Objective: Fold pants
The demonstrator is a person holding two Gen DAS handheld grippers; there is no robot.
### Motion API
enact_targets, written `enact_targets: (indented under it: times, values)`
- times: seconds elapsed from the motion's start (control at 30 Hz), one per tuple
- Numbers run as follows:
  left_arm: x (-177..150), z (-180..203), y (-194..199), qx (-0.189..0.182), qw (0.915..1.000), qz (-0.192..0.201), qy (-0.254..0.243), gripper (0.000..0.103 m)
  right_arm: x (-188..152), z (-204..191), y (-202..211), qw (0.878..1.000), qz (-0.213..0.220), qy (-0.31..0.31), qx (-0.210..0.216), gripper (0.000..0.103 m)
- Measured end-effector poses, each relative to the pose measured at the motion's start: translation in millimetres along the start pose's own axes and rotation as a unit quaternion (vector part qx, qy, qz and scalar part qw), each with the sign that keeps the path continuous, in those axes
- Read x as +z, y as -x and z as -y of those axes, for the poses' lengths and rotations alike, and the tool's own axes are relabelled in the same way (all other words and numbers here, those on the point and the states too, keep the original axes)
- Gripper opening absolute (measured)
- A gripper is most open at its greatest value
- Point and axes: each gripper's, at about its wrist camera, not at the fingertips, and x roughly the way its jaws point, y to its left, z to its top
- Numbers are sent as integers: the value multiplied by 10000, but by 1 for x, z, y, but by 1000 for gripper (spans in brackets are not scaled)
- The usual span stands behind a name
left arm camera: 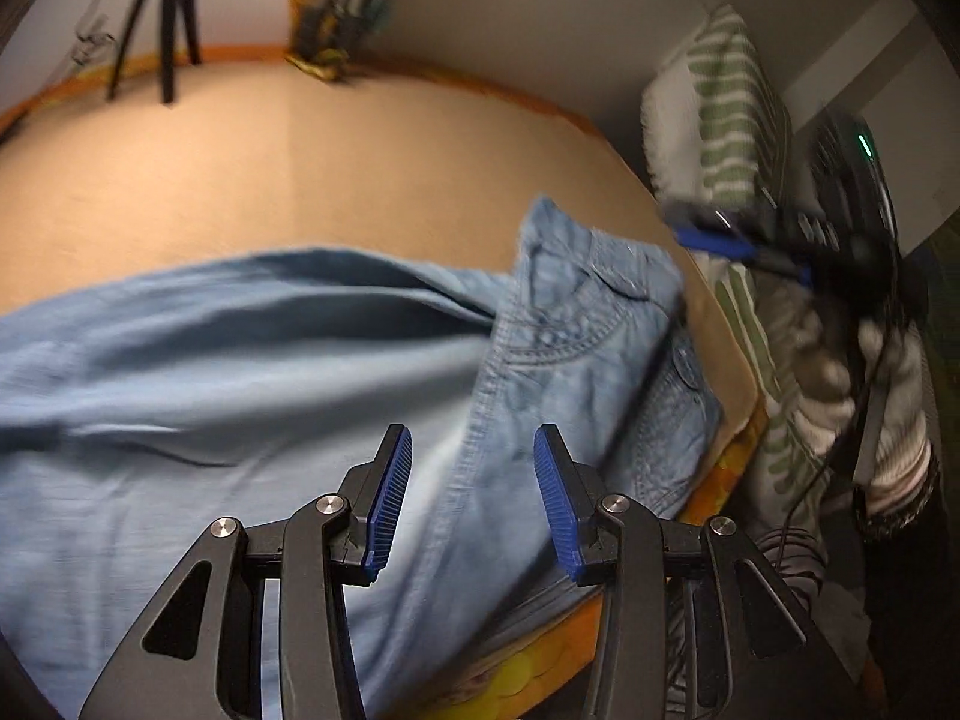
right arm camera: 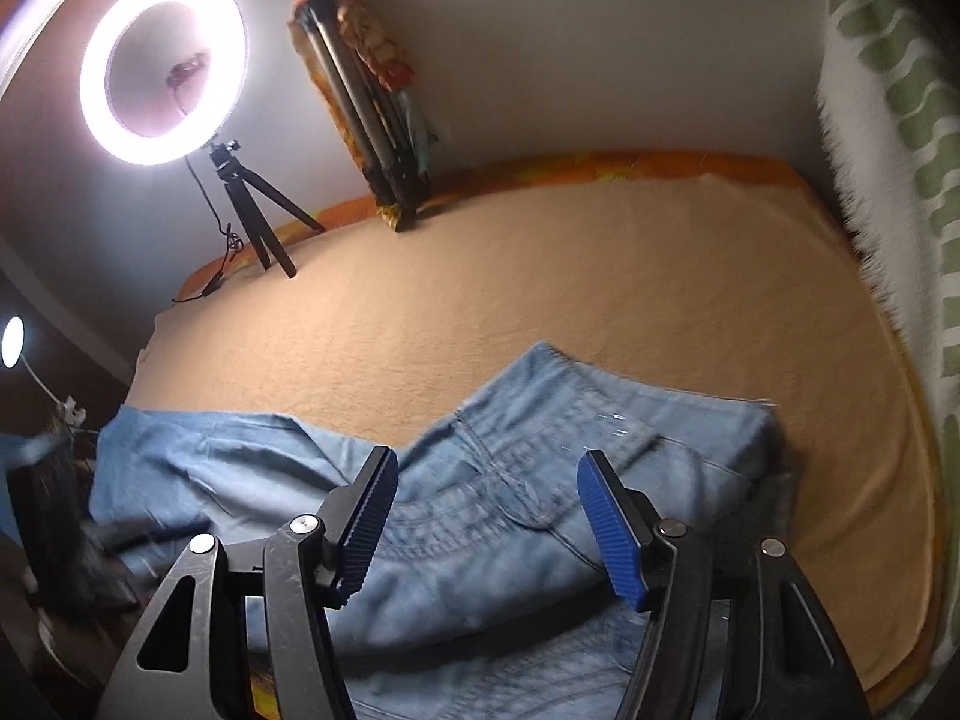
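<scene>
Oddly blurred, the pants (left arm camera: 270, 372) lie under the empty, released left claw (left arm camera: 472, 501) and right claw (right arm camera: 486, 531), legs cut off.

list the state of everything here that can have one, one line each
jeans: spread on the bed, not neatly folded, waist end rumpled
left gripper: open, nothing between the pads, above the jeans
right gripper: open, empty, above the waist end
ring light: lit, upright on its small tripod
folded tripod: legs closed, leaning on the wall
blanket: laid flat over the bed
</scene>
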Motion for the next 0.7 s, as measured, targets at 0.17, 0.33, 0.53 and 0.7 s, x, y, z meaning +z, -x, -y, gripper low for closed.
enact_targets:
  times: [0.17, 0.33, 0.53, 0.7]
  values:
    - [-3, 5, -16, 102, 9998, -138, -124, 41, 22, -19, -53, 9980, -470, -103, -417, 64]
    - [-12, 0, -27, 119, 9992, -366, -134, 41, 29, -36, -102, 9903, -870, 82, -1080, 59]
    - [-13, 0, -28, 51, 9990, -414, -176, 41, 37, -43, -131, 9793, -1128, 225, -1664, 58]
    - [-9, -4, -32, -54, 9990, -433, -120, 41, 40, -44, -149, 9728, -1306, 247, -1897, 54]
